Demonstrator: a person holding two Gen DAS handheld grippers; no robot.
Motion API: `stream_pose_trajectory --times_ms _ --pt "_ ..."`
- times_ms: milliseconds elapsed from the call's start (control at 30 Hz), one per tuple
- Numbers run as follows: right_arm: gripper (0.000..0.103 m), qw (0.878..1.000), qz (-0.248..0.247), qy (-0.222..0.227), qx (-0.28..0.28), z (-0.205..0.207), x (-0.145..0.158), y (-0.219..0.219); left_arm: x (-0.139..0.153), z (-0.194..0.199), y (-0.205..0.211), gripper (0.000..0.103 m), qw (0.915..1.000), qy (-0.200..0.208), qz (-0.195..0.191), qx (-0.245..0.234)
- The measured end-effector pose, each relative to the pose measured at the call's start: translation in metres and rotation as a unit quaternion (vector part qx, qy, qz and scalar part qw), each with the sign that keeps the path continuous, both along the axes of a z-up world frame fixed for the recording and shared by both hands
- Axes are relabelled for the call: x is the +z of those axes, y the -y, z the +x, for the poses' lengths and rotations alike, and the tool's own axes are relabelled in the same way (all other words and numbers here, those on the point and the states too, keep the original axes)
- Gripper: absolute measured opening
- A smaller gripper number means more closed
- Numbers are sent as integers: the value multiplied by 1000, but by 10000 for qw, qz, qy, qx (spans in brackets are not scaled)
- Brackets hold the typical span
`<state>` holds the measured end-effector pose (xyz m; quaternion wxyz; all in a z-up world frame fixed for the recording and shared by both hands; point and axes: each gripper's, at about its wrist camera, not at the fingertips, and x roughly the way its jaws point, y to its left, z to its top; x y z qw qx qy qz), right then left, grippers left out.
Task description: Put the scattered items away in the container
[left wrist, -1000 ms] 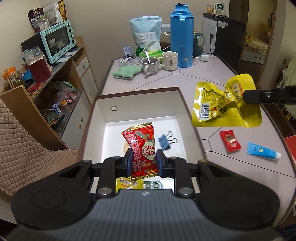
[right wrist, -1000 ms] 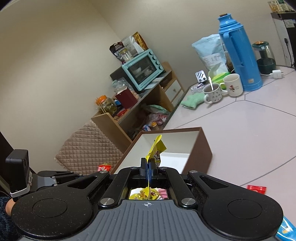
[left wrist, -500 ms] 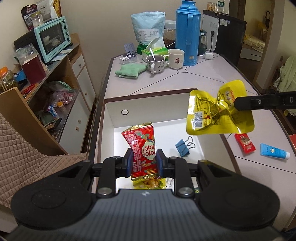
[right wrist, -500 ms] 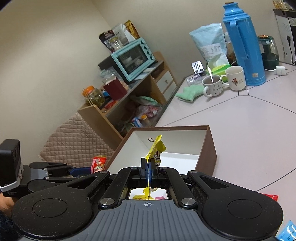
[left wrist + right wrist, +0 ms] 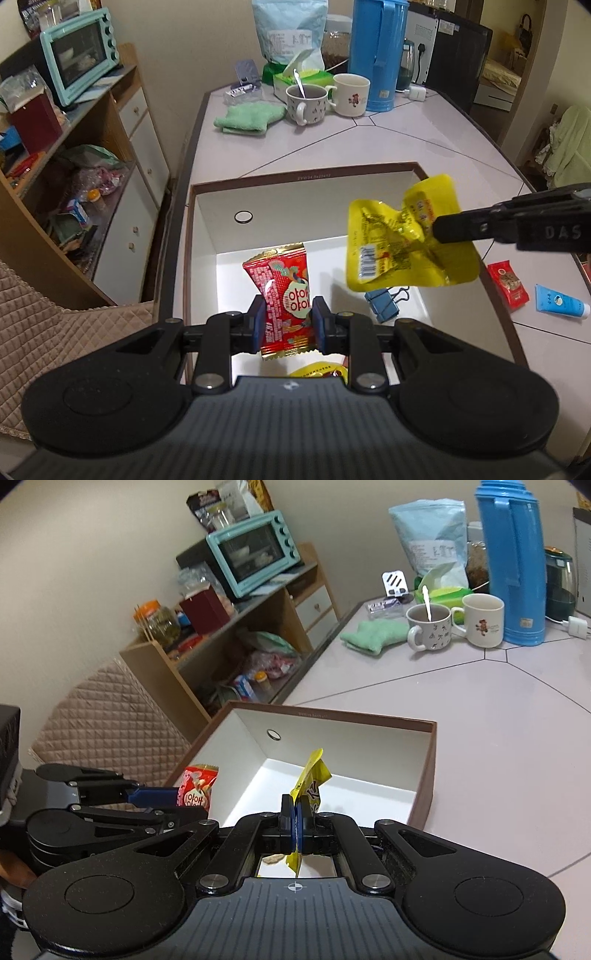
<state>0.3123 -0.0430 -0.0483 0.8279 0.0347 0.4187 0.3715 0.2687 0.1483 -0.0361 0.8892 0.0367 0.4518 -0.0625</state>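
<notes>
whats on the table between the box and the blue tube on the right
A small red packet lies on the table between the box wall and the blue tube, apart from both. It shows in the left wrist view only.

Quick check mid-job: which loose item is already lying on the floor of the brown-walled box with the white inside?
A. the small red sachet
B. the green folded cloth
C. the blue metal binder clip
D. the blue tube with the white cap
C: the blue metal binder clip lies on the white floor of the brown-walled box, under the crinkled yellow pouch held by the right gripper.
</notes>
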Motion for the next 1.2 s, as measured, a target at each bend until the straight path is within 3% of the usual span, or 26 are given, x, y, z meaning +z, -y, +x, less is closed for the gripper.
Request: stream_pose_trajectory --times_ms 433,700,1200 --pt "0 9997 -65 -239 60 27 -26 -15 -18 27 -9 22 9999 -124 -46 44" --pt "0 10000 44 -6 28 33 -29 -25 -20 29 -12 22 9998 -152 -46 103" --pt "0 9975 292 25 -637 25 0 8 -17 30 -8 22 9998 -137 -64 86"
